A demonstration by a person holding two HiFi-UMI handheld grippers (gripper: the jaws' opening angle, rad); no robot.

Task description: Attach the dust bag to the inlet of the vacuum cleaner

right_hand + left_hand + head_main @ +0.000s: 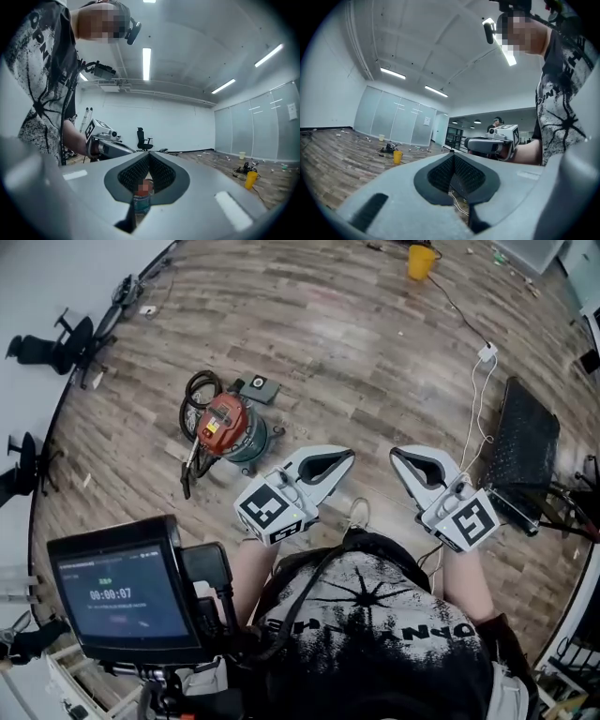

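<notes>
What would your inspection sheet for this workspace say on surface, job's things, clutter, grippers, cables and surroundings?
Surface: wood-plank floor.
Job's things: vacuum cleaner, red top, upright on the floor, black hose looped beside it; dust bag not seen.
Clutter: small dark box by the vacuum cleaner; yellow bucket; black panel.
Grippers: left gripper and right gripper both shut, empty, apart from the vacuum cleaner.
Cables: white cable from a white plug block.
Surroundings: black office chair by the white wall; screen on the rig.

I count two grippers, the left gripper (343,458) and the right gripper (397,457), one red vacuum cleaner (225,427), one yellow bucket (422,261) and one screen (117,592).
</notes>
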